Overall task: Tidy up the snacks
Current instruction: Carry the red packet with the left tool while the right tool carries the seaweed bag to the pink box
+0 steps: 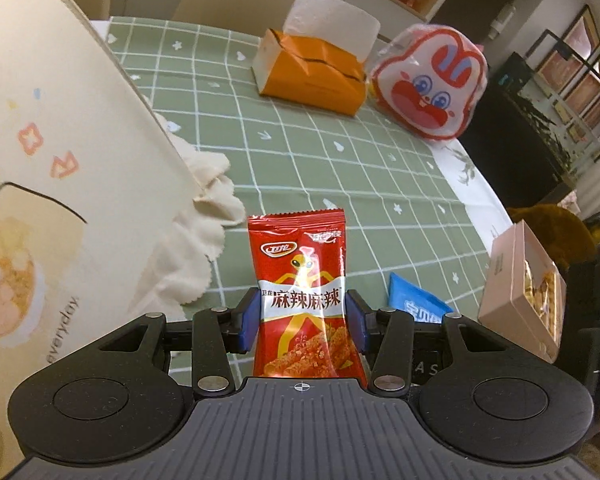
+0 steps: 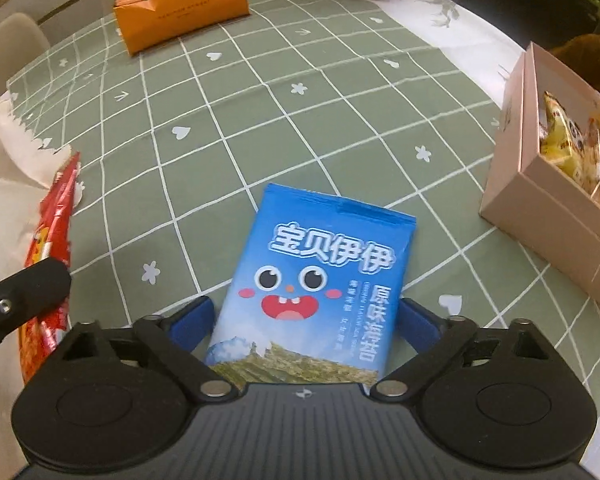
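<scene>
The left gripper (image 1: 303,316) grasps a red snack packet (image 1: 302,296) upright between its blue pads, above the green checked tablecloth (image 1: 340,176) and beside a cream bag (image 1: 60,140) on the left. The right gripper (image 2: 306,326) straddles a blue seaweed packet (image 2: 316,288) lying flat on the cloth, with its fingers spread and gaps at both sides. A pink box (image 2: 540,184) of snacks stands near on the right, and an orange tissue box (image 2: 180,4) lies far back.

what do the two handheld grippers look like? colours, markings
Both match: the left gripper and right gripper have matte black bodies with a ribbed grey centre plate bearing a small crosshair mark, round black discs each side, black linkage arms with silver pivot pins, and blue fingers. No cables or sleeves visible.
</scene>
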`<state>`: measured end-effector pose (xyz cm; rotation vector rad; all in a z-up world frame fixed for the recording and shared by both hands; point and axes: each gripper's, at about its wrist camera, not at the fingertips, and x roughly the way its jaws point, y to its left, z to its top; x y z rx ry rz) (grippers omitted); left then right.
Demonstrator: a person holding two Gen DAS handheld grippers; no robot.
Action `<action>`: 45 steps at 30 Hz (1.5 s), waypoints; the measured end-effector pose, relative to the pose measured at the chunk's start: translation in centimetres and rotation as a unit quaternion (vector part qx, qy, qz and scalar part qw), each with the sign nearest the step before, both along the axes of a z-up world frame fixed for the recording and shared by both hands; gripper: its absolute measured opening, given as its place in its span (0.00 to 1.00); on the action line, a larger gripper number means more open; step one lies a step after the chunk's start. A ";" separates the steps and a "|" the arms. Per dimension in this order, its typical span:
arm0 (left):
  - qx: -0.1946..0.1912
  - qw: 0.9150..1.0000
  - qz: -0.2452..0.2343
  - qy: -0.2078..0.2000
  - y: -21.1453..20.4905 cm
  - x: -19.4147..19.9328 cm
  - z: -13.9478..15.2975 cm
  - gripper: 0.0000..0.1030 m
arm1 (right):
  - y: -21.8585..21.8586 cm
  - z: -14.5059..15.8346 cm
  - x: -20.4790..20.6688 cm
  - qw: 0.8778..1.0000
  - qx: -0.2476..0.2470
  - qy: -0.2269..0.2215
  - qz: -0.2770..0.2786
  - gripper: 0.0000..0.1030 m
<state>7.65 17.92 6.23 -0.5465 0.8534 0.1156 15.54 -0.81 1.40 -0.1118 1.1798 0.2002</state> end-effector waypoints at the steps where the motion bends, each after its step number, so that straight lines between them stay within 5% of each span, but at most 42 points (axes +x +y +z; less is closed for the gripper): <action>1: 0.000 1.000 -0.005 0.001 -0.3 0.0 0.0 0.49 | -0.3 0.1 0.0 1.000 0.004 0.004 0.005 0.87; 13: -0.015 0.997 -0.074 0.011 -5.2 0.4 -0.6 0.49 | -5.6 4.3 -4.6 0.998 0.030 -0.029 0.045 0.80; 24: -0.024 0.985 -0.166 0.030 -11.9 0.3 -1.2 0.49 | -15.6 3.1 -7.5 0.997 -0.016 -0.038 -0.060 0.80; 33: -0.017 0.973 -0.227 0.038 -16.4 -0.1 -0.9 0.49 | -20.7 3.0 -9.7 0.992 0.025 -0.045 -0.119 0.81; 39: -0.040 0.966 -0.252 -0.038 -16.8 0.3 5.0 0.49 | -22.7 9.2 -10.7 0.983 0.046 -0.133 -0.115 0.81; 45: -0.005 0.949 -0.284 -0.135 -18.3 5.0 14.5 0.49 | -26.0 19.5 -8.4 0.956 0.048 -0.260 -0.124 0.81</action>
